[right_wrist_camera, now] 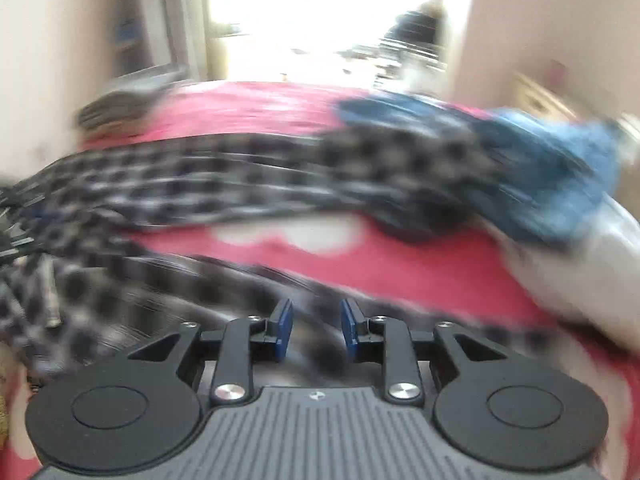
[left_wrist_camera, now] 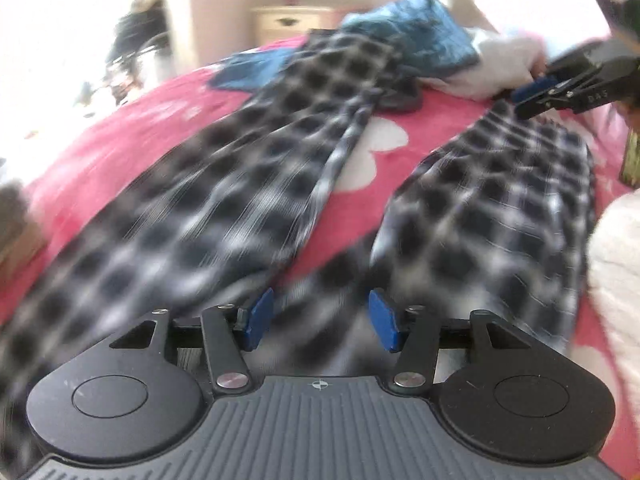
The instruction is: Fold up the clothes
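Note:
Black-and-white plaid trousers (left_wrist_camera: 240,184) lie flat on a pink bed cover (left_wrist_camera: 120,132) with white hearts, their two legs spread apart and running away from me. My left gripper (left_wrist_camera: 322,320) hovers open over the crotch end, where the legs join, with cloth below the gap. My right gripper (left_wrist_camera: 536,96) is at the far end of the right leg (left_wrist_camera: 500,200). In the blurred right wrist view, that gripper (right_wrist_camera: 316,330) is open just above plaid cloth (right_wrist_camera: 240,184), with the pink cover (right_wrist_camera: 400,268) beyond.
A crumpled blue garment (left_wrist_camera: 424,32) and a white fluffy one (left_wrist_camera: 504,68) lie past the trouser legs, with a small dark item (left_wrist_camera: 400,100) beside them. A cream nightstand (left_wrist_camera: 292,20) stands behind the bed. A white fluffy sleeve (left_wrist_camera: 616,264) is at right. Folded dark cloth (right_wrist_camera: 116,108) sits on the far bed edge.

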A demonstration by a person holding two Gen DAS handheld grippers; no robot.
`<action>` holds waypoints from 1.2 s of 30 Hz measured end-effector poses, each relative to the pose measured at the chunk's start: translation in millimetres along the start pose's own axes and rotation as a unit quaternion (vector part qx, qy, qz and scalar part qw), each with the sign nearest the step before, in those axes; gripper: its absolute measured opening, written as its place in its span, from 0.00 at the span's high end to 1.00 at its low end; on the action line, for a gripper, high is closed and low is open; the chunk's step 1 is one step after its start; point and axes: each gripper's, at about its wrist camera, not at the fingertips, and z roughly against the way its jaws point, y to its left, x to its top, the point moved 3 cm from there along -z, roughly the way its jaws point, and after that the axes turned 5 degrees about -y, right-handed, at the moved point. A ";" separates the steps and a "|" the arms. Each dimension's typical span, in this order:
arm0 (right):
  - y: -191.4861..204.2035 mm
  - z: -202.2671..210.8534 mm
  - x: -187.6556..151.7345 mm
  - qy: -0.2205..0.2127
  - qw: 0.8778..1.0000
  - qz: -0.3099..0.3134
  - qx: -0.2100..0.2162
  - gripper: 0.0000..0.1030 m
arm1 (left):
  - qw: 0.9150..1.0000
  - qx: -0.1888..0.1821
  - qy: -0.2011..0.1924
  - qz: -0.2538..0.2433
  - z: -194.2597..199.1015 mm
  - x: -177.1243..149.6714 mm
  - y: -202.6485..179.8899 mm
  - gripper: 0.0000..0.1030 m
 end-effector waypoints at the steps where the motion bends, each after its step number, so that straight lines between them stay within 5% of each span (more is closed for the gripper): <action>1: 12.4 -7.1 5.1 0.003 1.000 0.007 0.009 0.72 | 1.000 -0.008 0.001 -0.015 -11.8 5.6 0.2 0.50; 5: 41.0 -12.9 7.2 0.006 0.999 -0.024 0.046 0.72 | 0.997 -0.041 0.013 -0.067 -56.1 23.4 0.4 0.59; 10: 40.3 -14.0 -11.7 0.018 0.996 -0.076 0.041 0.72 | 0.990 -0.070 0.040 -0.111 -81.8 20.9 -5.6 0.69; 15: 32.3 -17.8 -21.2 0.020 0.992 -0.122 0.016 0.72 | 0.993 -0.057 0.020 -0.106 -76.8 17.5 -6.1 1.00; 22: 17.8 -21.4 -28.0 0.016 0.988 -0.154 0.006 0.72 | 0.999 -0.005 -0.029 -0.041 -63.3 20.0 8.5 1.00; 28: 13.4 -24.6 -29.9 0.020 0.986 -0.166 -0.005 0.72 | 0.999 0.035 -0.022 -0.023 -78.3 22.4 9.9 0.96; 30: 11.3 -23.1 -29.2 0.017 0.985 -0.169 -0.013 0.72 | 0.998 0.043 -0.032 -0.023 -74.3 24.7 8.7 0.81; 36: -10.2 -14.8 -23.3 -0.002 0.989 -0.133 -0.064 0.72 | 0.994 0.067 -0.087 0.006 -42.1 36.4 10.8 0.60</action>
